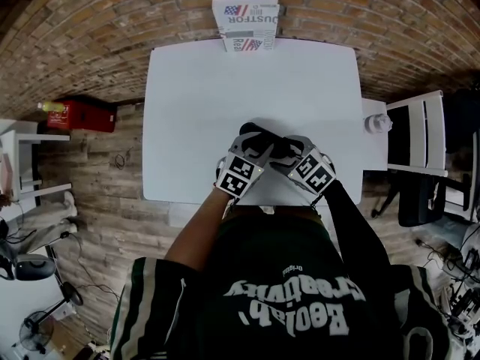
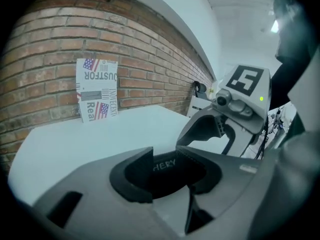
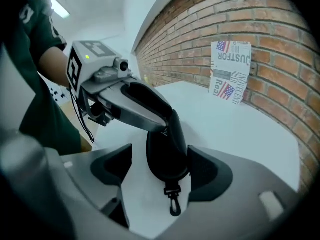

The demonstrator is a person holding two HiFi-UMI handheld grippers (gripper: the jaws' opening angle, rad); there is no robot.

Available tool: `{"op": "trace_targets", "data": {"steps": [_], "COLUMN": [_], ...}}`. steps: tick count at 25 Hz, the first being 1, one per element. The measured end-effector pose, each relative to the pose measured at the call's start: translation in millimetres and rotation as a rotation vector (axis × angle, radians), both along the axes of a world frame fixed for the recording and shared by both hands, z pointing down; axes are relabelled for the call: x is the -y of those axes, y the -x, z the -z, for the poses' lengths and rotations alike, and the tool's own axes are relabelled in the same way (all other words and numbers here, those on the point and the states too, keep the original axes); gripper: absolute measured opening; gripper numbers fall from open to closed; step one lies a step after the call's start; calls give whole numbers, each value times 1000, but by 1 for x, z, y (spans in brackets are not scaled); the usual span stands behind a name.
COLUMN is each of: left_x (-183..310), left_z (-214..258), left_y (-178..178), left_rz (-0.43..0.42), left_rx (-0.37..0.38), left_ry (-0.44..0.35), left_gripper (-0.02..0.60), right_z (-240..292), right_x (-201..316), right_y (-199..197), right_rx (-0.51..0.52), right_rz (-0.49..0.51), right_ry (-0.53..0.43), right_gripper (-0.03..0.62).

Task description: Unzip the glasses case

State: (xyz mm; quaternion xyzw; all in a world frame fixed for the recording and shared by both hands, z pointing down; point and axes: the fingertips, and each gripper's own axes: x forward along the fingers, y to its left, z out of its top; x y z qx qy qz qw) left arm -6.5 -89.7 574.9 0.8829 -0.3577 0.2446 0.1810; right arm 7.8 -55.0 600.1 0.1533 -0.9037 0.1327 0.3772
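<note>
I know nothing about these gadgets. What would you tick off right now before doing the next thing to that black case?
1. Left gripper holds the black oval glasses case: ok, its fingers press on both sides of it.
2. Right gripper lined up: ok, the case sits between its fingers.
3. Right gripper gripping something: not ok, the fingers are apart, with a gap beside the case.
4. Zip pull found: cannot tell; only a small black snap clip shows, hanging from the case's end.
5. Case zipped shut: cannot tell.
6. Room on the white table: ok; the printed cardboard box stands at the far edge.
</note>
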Motion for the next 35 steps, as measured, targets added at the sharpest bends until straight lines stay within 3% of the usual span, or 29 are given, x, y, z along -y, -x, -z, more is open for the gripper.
{"op": "trace_targets", "data": {"steps": [1,2,4,8,11,23,25,26,29,35], "left_x": [0,0,-1,-10,-22,-24,-26,-26,-26,-25], "left_z": [4,8,15,11,-5,-43,-47,-48,-49,-49], "left_y": [1,3,13,48,58,39,40,40,39,40], "left_rz": [3,11,49,153,163,44,26,21,19,3], "left_rx": [-12,-26,-54,-87,-74,34,51,57,62,74], "left_ry": [-7,-15,-29,-6,41,127,140,142,140,137], "left_gripper": [147,149,147,140,137,130,140,147,153,135], "right_z": [-2,-2,3,12,17,17,17,17,13,-2], "right_x": [2,5,8,17,28,26,25,23,15,14], "right_y": [3,5,6,1,-7,-5,-3,-1,7,16], "right_rx": [-20,-30,7,182,269,239,213,187,92,-51], "right_rz": [7,7,-28,-208,-328,-350,-333,-312,-213,-135], "right_ry": [-26,-45,-18,172,240,218,183,154,65,-63], "right_gripper": [329,224,215,187,95,124,157,204,279,301]}}
